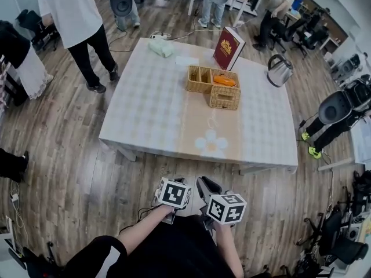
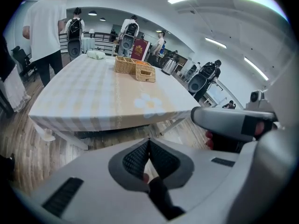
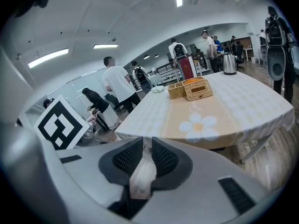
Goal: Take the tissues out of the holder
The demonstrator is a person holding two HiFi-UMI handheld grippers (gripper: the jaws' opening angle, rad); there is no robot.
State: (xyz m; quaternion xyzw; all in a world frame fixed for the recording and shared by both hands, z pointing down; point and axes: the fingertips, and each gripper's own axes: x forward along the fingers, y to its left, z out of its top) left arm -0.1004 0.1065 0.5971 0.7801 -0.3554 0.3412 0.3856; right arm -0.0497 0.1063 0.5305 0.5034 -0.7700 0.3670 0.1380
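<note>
– At the tips of the left gripper [image 2: 149, 140], what is seen?

– The two jaws are pressed together, and nothing is held between them.

– And at the right gripper [image 3: 147, 139]?

– A thin gap is left between its jaws. Only the wooden floor is seen through it, so nothing is held there either. Both grippers are kept close to the body, well apart from the table [image 1: 145, 120].

– Where are the tissues kept?

– On the far half of the table, a small woven box [image 1: 224, 98] is set right against a bigger woven basket [image 1: 200, 79]. The box is taken to be the holder. The tissues themselves cannot be made out from here. An orange thing [image 1: 225, 80] is lying in the basket, just behind the box.

– What could go wrong?

– The box looks light. If the tissues are pulled up and the box is not held down, it could be lifted or dragged along too. The basket could be bumped, since it is so close. If only a corner is pinched, a tissue could be torn. The thin gap may also be too small, so the tissues could be pushed down and not grabbed.
</note>
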